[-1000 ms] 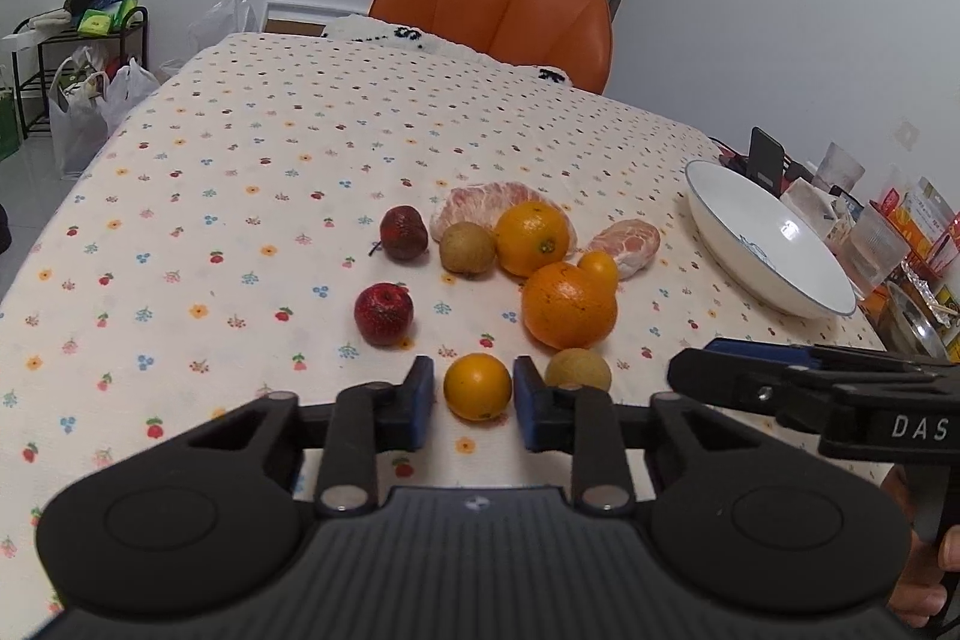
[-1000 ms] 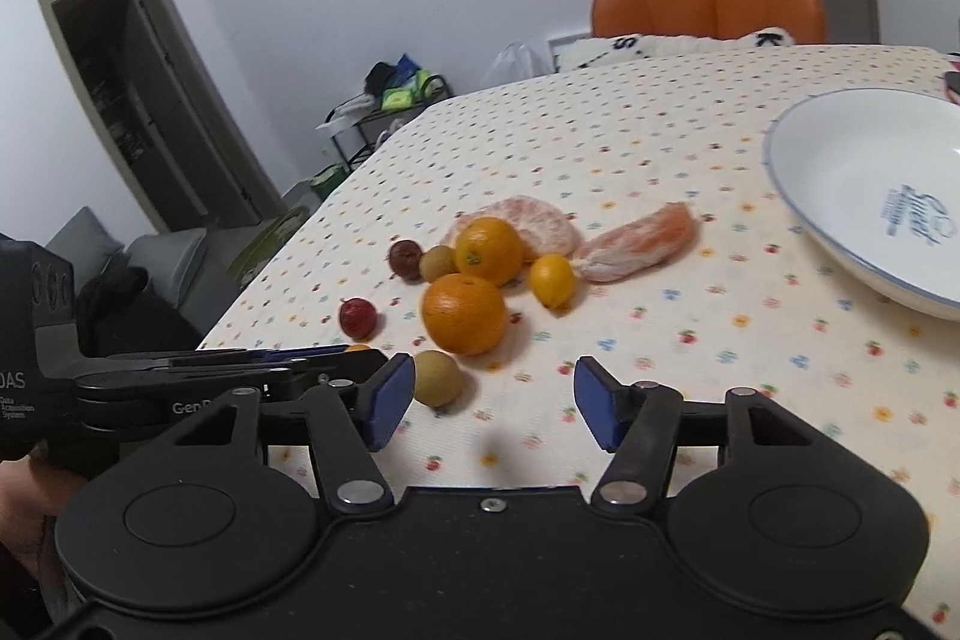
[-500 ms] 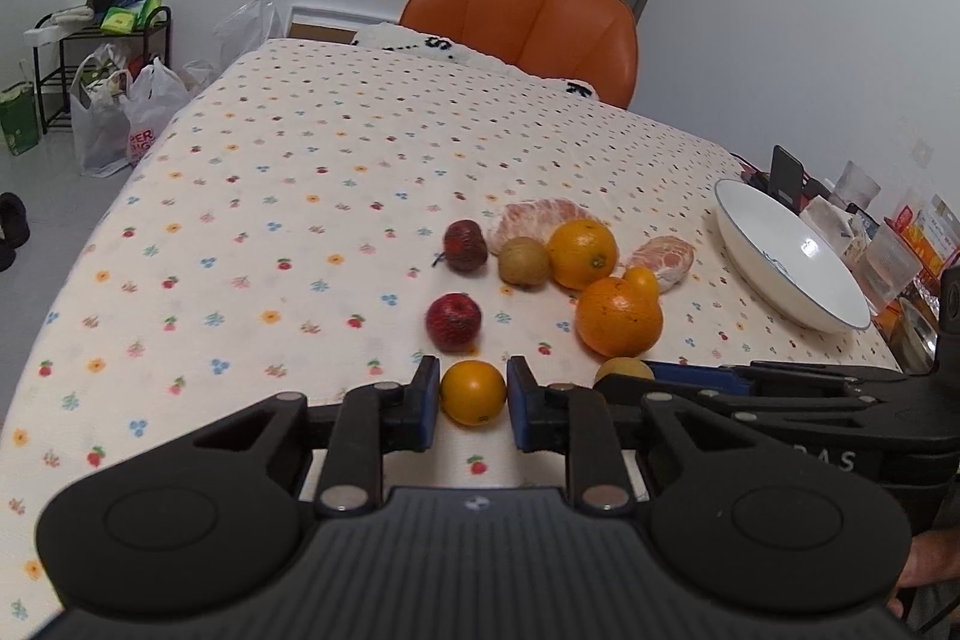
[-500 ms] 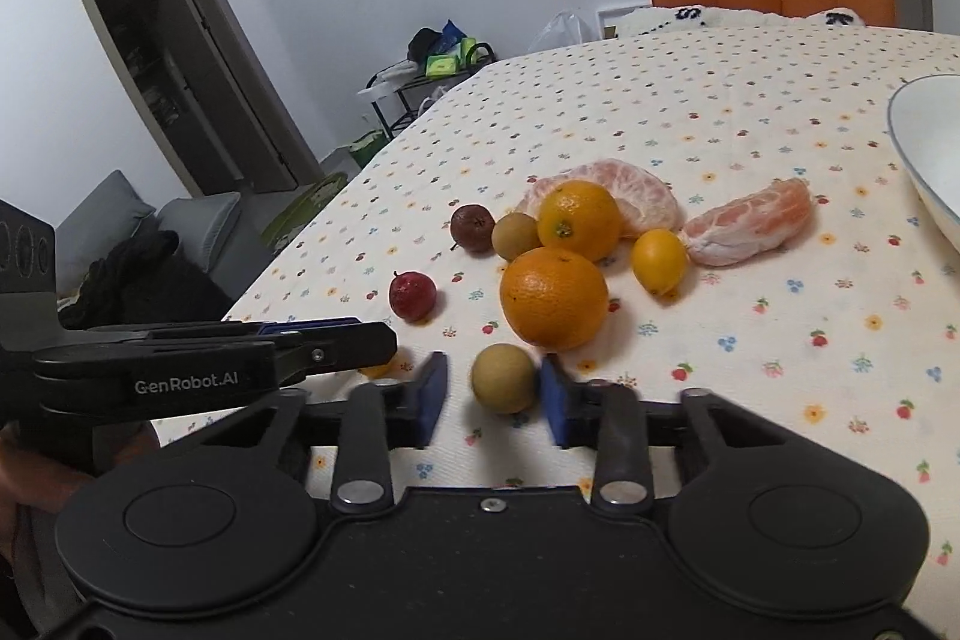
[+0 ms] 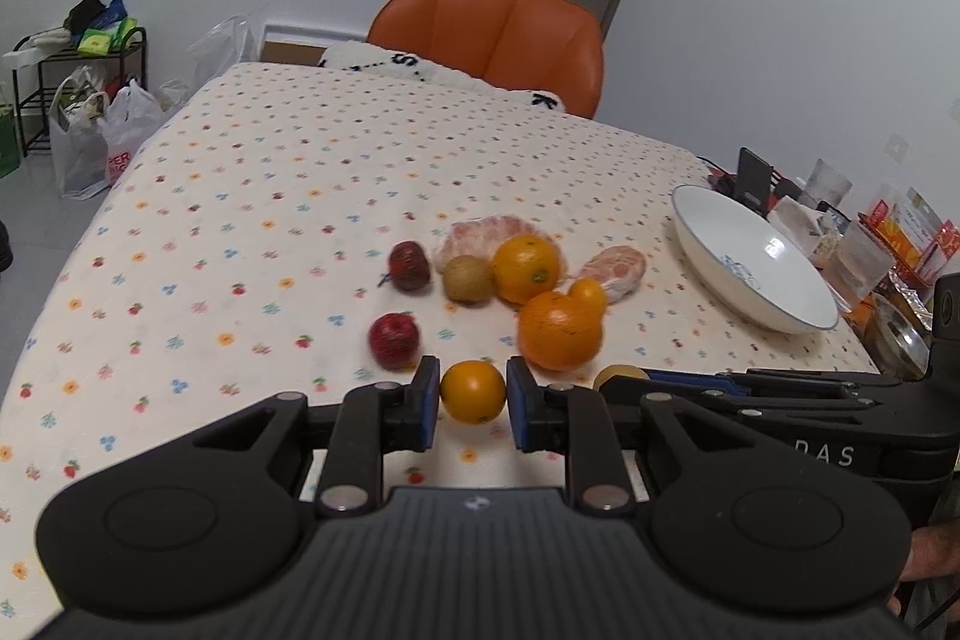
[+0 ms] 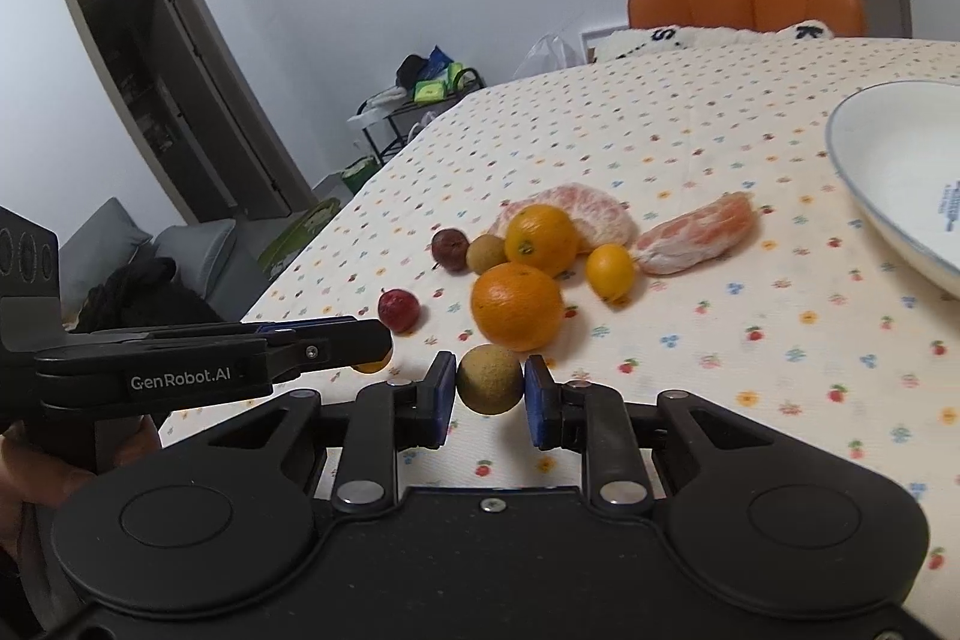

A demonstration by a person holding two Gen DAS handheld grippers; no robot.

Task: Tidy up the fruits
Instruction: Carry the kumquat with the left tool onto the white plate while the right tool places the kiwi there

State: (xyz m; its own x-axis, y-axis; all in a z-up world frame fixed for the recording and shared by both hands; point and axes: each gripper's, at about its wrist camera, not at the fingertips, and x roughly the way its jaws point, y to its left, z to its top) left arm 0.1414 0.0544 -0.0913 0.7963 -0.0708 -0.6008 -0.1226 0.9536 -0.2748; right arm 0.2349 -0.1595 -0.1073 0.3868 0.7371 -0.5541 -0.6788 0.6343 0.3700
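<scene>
The left gripper squeezes a small orange, the right gripper squeezes a brown fruit, and the white bowl sits off to the right of the 2.

The left hand-held gripper is pinching a small orange citrus fruit between its blue pads, low over the flower-print worktop. The right hand-held gripper is reaching in from the right, hiding most of a yellow-brown fruit. Beyond are lying a red fruit, a large orange, a darker red fruit, a brown fruit, another orange and peeled citrus pieces. A white bowl is sitting to the right, an orange chair standing behind.
</scene>
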